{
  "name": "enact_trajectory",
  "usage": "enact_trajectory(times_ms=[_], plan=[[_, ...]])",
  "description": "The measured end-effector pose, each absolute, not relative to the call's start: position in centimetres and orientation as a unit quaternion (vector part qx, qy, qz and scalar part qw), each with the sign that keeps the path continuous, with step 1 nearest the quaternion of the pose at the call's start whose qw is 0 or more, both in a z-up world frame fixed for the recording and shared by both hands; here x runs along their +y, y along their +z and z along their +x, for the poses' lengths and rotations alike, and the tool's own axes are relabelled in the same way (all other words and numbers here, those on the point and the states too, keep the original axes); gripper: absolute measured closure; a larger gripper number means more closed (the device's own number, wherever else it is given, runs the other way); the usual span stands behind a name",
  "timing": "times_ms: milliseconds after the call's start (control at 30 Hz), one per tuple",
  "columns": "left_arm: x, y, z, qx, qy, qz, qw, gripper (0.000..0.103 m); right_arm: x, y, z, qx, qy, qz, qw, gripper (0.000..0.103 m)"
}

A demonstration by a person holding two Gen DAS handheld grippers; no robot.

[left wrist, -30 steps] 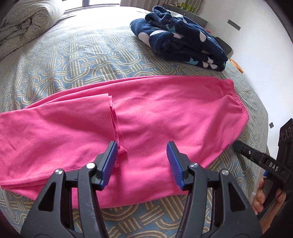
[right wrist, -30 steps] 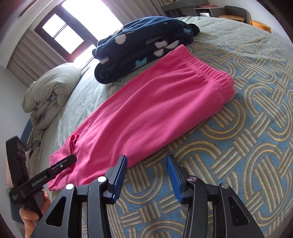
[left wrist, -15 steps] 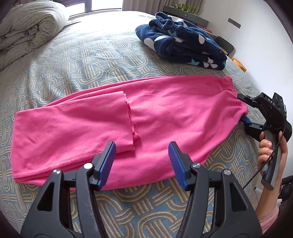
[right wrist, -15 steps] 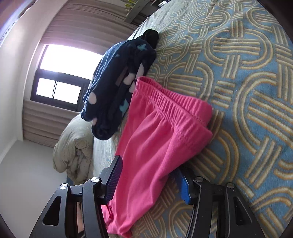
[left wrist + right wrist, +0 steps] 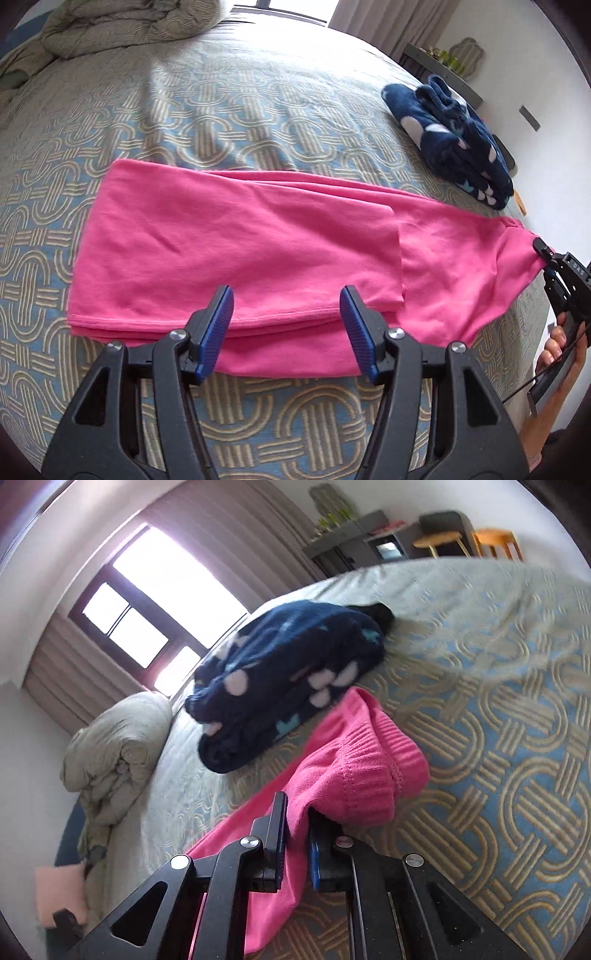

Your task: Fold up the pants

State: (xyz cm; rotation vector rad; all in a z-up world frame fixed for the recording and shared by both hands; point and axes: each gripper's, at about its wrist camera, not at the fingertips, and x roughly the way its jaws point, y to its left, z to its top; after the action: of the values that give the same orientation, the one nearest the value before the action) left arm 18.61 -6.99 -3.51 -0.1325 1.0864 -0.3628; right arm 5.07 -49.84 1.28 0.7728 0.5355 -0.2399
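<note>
The pink pants (image 5: 236, 240) lie across the patterned bedspread (image 5: 221, 103), with one end folded back over the middle. The right gripper (image 5: 297, 843) is pressed together on the waistband end, lifting it, it seems, off the bed, though that view is blurred. The left gripper (image 5: 286, 328) hovers spread above the near edge of the pants, holding nothing. A navy blanket (image 5: 450, 147) sits beyond.

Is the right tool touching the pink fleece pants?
Touching. The right wrist view shows the right tool shut on the pink fleece pants below the ribbed waistband.
</note>
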Motion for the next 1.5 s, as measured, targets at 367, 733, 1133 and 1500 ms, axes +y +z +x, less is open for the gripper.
enact_trajectory(times_ms=[367,733,1133,1500], plan=[[3.3,-5.3,19.8,0.507,-0.105,-0.182,0.836,0.042,-23.4,7.2,12.2,0.283,0.115,0.019,0.952,0.092],[3.2,-6.4,18.9,0.497,-0.169,-0.209,0.825,0.042,-18.8,0.7,10.9,0.405,0.189,-0.046,0.893,0.069],[-0.6,-6.5,21.0,0.522,-0.242,-0.232,0.785,0.026,-31.0,-0.9,11.7,0.442,0.07,0.21,0.869,0.05],[-1.9,-7.2,21.8,0.534,-0.214,-0.208,0.791,0.071,-31.3,-1.3,10.6,0.432,0.082,0.203,0.875,0.05]])
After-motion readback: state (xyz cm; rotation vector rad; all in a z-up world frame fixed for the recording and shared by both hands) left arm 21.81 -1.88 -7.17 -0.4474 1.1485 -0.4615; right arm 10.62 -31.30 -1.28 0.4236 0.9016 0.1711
